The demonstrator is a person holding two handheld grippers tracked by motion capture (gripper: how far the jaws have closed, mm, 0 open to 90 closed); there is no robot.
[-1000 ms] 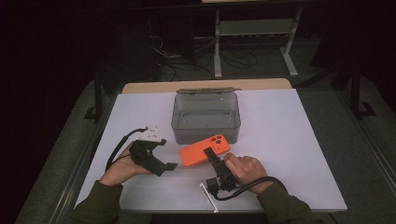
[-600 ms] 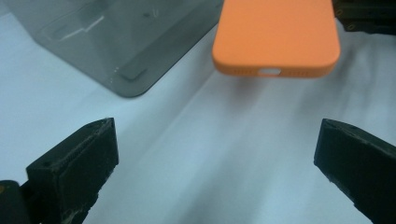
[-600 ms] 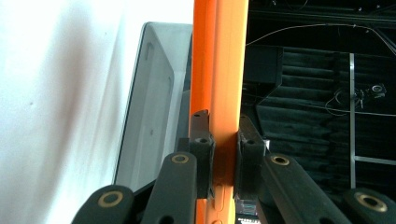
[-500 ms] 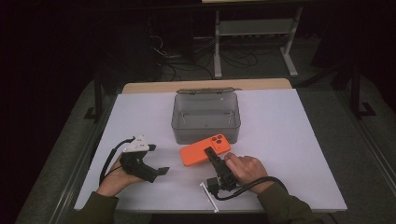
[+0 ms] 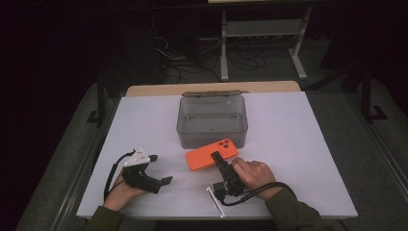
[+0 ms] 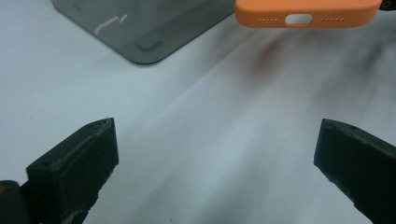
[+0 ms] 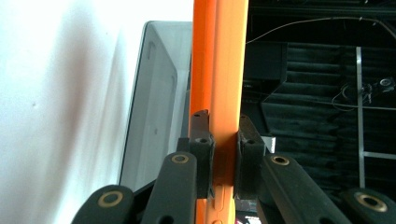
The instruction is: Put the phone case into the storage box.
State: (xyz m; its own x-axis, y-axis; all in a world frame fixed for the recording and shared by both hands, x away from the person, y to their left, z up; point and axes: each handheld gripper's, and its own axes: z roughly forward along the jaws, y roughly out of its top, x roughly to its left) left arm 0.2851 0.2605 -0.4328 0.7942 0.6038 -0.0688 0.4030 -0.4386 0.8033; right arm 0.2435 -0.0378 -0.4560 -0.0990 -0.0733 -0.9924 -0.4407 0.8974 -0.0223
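At the lower left of the high view the left tool (image 5: 166,180) rests low over the white tabletop (image 5: 298,144), its jaws spread wide and holding nothing; in the left gripper view the same two black jaws stand far apart over bare surface, aimed toward the phone's port end, which suggests this hand is waiting to help rather than working; at mid-frame sits the orange phone (image 5: 211,155), camera side up, just in front of the grey clear box (image 5: 212,121), near its front wall though I cannot tell whether they touch; the right tool (image 5: 217,158), at lower centre-right, is clamped on the phone's near edge, and the right gripper view shows its jaws pinching the thin orange body on both faces, a grip that looks suited to lifting it, probably toward the open box behind; a small white stick (image 5: 215,201) lies beside the right hand; counted: two tools, one phone, one box, one stick.
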